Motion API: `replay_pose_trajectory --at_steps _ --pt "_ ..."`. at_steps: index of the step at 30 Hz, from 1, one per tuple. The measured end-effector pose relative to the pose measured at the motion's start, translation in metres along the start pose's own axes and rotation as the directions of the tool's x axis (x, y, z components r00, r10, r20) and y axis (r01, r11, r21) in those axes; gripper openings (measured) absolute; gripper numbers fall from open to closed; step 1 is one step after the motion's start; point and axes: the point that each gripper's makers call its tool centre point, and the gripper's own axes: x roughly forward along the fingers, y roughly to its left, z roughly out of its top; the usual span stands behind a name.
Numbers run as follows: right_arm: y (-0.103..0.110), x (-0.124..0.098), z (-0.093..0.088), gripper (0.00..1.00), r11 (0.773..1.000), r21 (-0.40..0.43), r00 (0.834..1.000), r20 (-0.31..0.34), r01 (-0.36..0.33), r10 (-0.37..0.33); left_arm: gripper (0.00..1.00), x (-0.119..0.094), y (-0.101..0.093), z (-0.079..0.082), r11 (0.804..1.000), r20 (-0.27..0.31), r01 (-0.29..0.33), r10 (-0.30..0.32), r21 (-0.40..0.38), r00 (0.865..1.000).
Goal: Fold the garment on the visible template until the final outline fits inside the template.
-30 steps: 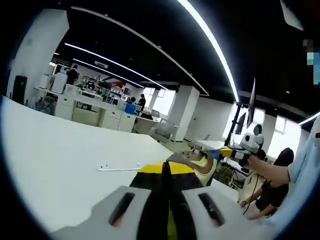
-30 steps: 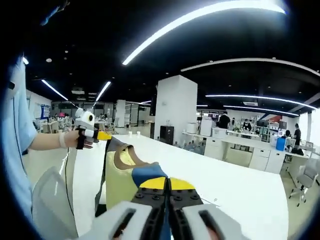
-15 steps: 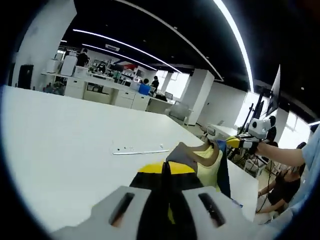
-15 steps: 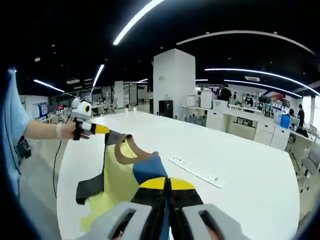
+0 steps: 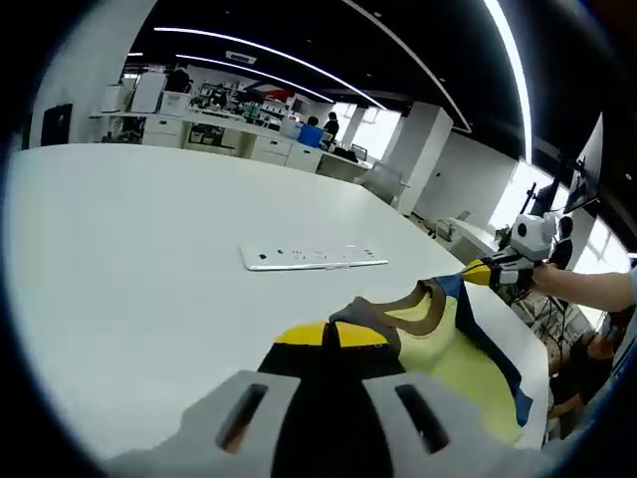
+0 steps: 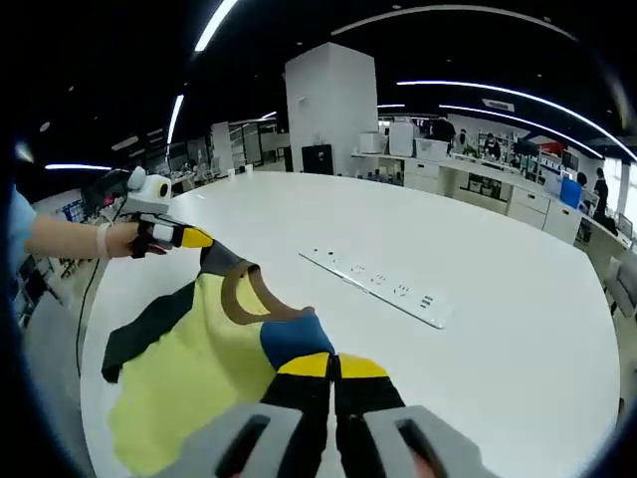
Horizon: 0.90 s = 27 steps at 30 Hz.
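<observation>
Left gripper: your left gripper (image 5: 333, 337) has its yellow-tipped jaws pressed together on the grey shoulder of the garment (image 5: 453, 354), right at the tips. It also comes into the right gripper view (image 6: 199, 239) from the left, held in your hand (image 6: 124, 239), clamped on that same grey corner.

Right gripper: your right gripper (image 6: 333, 366) is pinched tight on the blue shoulder patch just ahead of its tips. In the left gripper view it sits off to the right (image 5: 478, 274), jaws closed on the blue corner.

Garment: a yellow sleeveless top (image 6: 189, 363) with a brown neckline and dark side panels. It's stretched between your two grippers by the shoulders, and the yellow body spreads out low over the table behind and below the tips. Can't tell how much of it is actually lying flat.

Table: big white round table (image 6: 498, 249), running out well beyond both grippers.

Strip on the table: a flat white strip (image 6: 376, 286) with small dark marks lies ahead of the right gripper, clear of the garment. In the left gripper view it's straight ahead (image 5: 311, 257).

Template: can't make out any outline under the garment.
</observation>
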Motion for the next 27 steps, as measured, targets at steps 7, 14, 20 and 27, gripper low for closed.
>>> replay_pose_trajectory --at_steps 7,14,20,27 --pt "-0.016 0.026 -0.028 0.0 0.997 0.078 0.996 -0.088 0.02 -0.013 0.0 0.026 0.027 -0.022 0.998 -0.059 -0.057 0.057 0.012 0.997" --pt "-0.025 0.04 -0.038 0.0 0.995 0.092 0.993 -0.11 0.041 -0.031 0.0 0.045 0.041 -0.034 0.996 -0.103 -0.091 0.092 0.013 0.99" --pt "-0.031 0.046 -0.041 0.0 0.994 0.096 0.993 -0.113 0.046 -0.035 0.0 0.045 0.047 -0.04 0.993 -0.114 -0.115 0.111 -0.034 0.987" --pt "-0.03 0.05 -0.042 0.0 0.994 0.095 0.993 -0.111 0.044 -0.034 0.0 0.045 0.047 -0.041 0.993 -0.112 -0.118 0.119 0.021 0.987"
